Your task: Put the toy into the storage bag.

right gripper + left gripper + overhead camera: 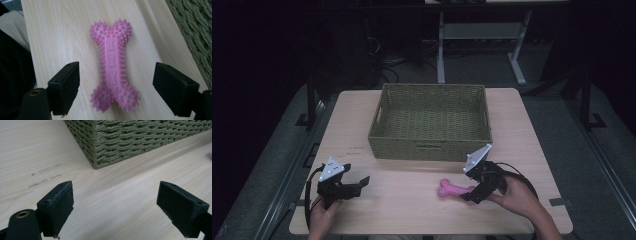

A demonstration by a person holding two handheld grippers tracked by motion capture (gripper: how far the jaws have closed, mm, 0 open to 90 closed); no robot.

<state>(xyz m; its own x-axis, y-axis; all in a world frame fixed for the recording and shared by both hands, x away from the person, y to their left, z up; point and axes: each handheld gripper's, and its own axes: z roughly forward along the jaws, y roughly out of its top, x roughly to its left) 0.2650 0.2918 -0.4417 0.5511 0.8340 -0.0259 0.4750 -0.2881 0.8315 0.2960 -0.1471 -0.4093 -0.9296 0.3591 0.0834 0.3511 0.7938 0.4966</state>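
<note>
A pink spiky bone-shaped toy (453, 191) lies flat on the wooden table (412, 210), in front of the woven basket (430, 121). My right gripper (474, 192) hangs over the toy's right end. In the right gripper view the toy (112, 65) lies lengthwise between the two wide-apart jaws, and neither pad touches it. My left gripper (360, 184) rests near the table's front left corner, open with bare wood between its pads (58, 205). It points toward the basket's near corner (96, 157).
The olive woven basket stands at the middle back of the table with nothing showing inside it. Bare wood lies between the two grippers. The table's front edge is close behind both hands. A dark floor and table legs lie beyond the far edge.
</note>
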